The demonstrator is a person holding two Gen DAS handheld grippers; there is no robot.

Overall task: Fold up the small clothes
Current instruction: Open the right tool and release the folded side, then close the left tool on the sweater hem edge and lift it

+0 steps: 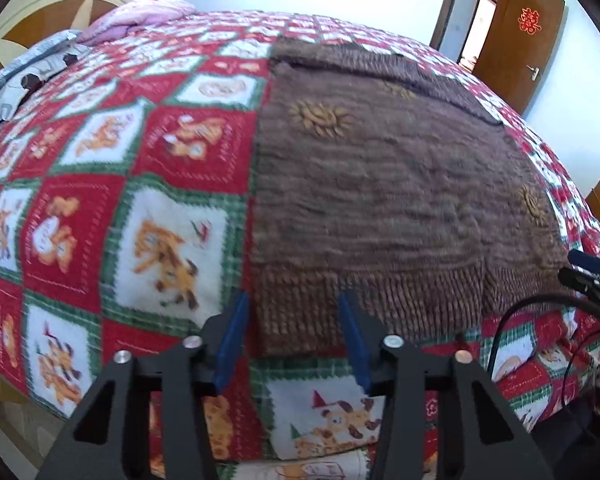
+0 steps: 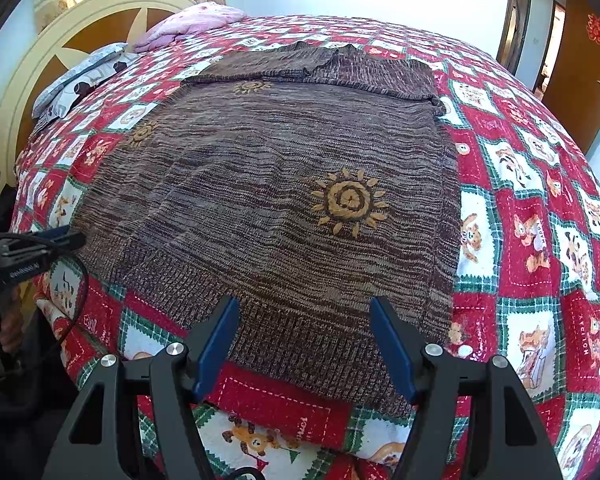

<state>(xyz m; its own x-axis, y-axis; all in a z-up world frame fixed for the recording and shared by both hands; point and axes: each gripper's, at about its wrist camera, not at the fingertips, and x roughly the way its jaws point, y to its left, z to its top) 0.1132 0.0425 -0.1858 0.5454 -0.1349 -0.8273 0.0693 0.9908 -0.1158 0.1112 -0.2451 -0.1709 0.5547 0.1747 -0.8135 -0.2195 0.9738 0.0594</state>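
brown sweater (image 2: 268,200) flat on bed quilt (image 2: 532,240) | left gripper (image 1: 296,308) jaws parted, straddling hem corner | right gripper (image 2: 304,312) jaws wide over hem

1. A home bedroom: a bed (image 2: 520,208) under a red, white and green patchwork quilt.
2. A cream and brown headboard (image 2: 60,40), with pillows (image 2: 80,80) and a pink blanket (image 2: 188,24) beside it.
3. A brown wooden door (image 1: 520,40) bearing a red paper decoration (image 1: 529,21).
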